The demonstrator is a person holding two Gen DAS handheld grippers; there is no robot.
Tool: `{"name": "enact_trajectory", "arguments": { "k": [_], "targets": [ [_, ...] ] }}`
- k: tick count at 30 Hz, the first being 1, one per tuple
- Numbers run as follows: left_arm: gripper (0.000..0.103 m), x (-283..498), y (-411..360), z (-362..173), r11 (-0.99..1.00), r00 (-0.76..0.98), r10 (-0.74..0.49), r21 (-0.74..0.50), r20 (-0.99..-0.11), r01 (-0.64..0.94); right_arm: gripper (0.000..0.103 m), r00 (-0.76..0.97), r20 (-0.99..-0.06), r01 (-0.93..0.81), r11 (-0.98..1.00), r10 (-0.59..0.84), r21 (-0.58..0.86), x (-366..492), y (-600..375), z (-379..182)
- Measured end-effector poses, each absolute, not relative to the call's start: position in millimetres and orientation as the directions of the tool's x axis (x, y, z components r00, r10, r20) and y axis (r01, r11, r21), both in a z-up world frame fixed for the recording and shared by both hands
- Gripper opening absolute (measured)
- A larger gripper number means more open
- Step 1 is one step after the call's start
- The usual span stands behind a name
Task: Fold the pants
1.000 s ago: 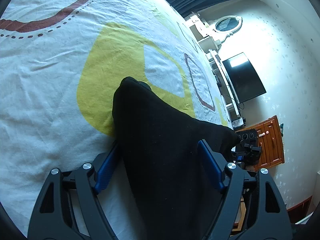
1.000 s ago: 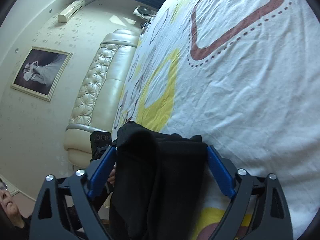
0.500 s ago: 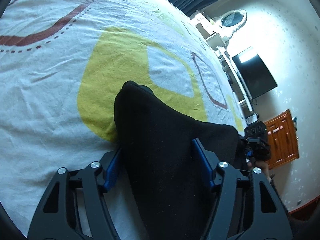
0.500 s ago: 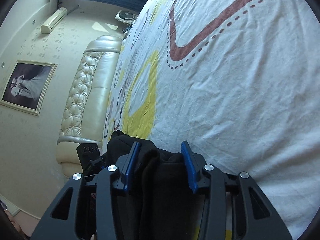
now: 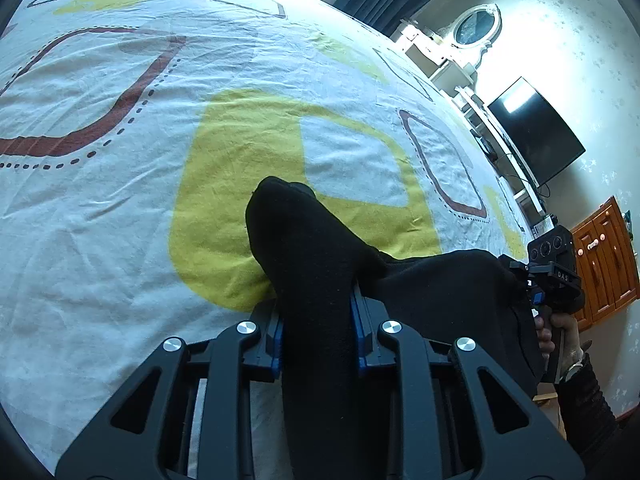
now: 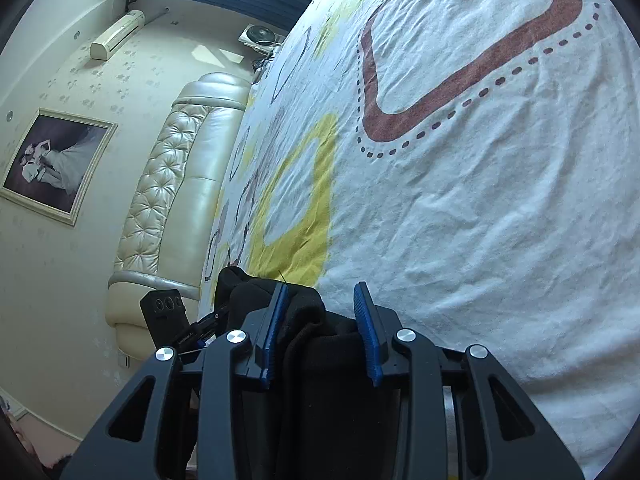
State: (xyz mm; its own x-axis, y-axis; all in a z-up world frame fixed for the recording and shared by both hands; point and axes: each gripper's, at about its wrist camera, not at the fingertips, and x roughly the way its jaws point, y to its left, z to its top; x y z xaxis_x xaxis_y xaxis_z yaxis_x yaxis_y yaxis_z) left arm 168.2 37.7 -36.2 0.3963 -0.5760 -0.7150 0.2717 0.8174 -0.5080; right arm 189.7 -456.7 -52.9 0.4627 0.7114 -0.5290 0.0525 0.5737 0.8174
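Readable text: "DA5" in pale letters on the black bracket of the right gripper [image 5: 554, 280], left wrist view. Faint print on the left gripper [image 6: 188, 338] body: illegible.

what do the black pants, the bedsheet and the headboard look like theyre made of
Black pants: soft matte knit, perhaps fleece; fuzzy surface, no shine.
Bedsheet: thin woven cloth, likely cotton; fine creases, flat printed yellow and brown shapes.
Headboard: cream leather or imitation leather; glossy, button-tufted padding.
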Motion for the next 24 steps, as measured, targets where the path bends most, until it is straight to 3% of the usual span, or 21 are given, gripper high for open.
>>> {"name": "enact_trajectory", "arguments": {
  "k": [8,12,13,16,18,19,21,24],
  "targets": [
    [0.023,177.4,45.5,-23.8,0.835,0.422,-0.551,-0.477,-0.72,0.276,0.033,0.478,-0.506,0.04,0.558,0.718,0.829,204.8,-449.7,-50.7],
    [0.023,195.4,51.6,-24.4,0.838,0.418,-0.546,-0.482,-0.726,0.256,0.028,0.488,-0.484,0.032,0.539,0.727,0.842,222.0,-443.5,-47.9],
    [0.023,200.5,52.7,-24.1,0.838,0.416,-0.546,-0.483,-0.727,0.255,0.021,0.486,-0.47,0.026,0.525,0.737,0.851,227.5,-441.3,-47.7],
    [0.023,215.0,52.7,-27.0,0.833,0.398,-0.553,-0.493,-0.732,0.25,0.021,0.461,-0.49,0.036,0.536,0.74,0.843,243.3,-432.6,-48.9],
    [0.023,218.4,54.8,-30.0,0.821,0.381,-0.57,-0.515,-0.728,0.246,0.025,0.486,-0.539,0.057,0.591,0.688,0.805,243.7,-432.9,-46.1],
    [0.023,218.1,56.6,-30.9,0.814,0.377,-0.581,-0.526,-0.722,0.246,0.034,0.504,-0.541,0.071,0.592,0.673,0.803,240.4,-435.4,-45.2],
    [0.024,216.1,60.4,-33.1,0.805,0.374,-0.593,-0.536,-0.713,0.253,0.078,0.542,-0.571,0.118,0.616,0.617,0.779,227.2,-443.6,-42.6],
    [0.025,215.0,64.6,-37.4,0.792,0.369,-0.61,-0.56,-0.701,0.244,0.079,0.576,-0.597,0.15,0.646,0.558,0.748,203.0,-457.0,-40.2]
  ]
}}
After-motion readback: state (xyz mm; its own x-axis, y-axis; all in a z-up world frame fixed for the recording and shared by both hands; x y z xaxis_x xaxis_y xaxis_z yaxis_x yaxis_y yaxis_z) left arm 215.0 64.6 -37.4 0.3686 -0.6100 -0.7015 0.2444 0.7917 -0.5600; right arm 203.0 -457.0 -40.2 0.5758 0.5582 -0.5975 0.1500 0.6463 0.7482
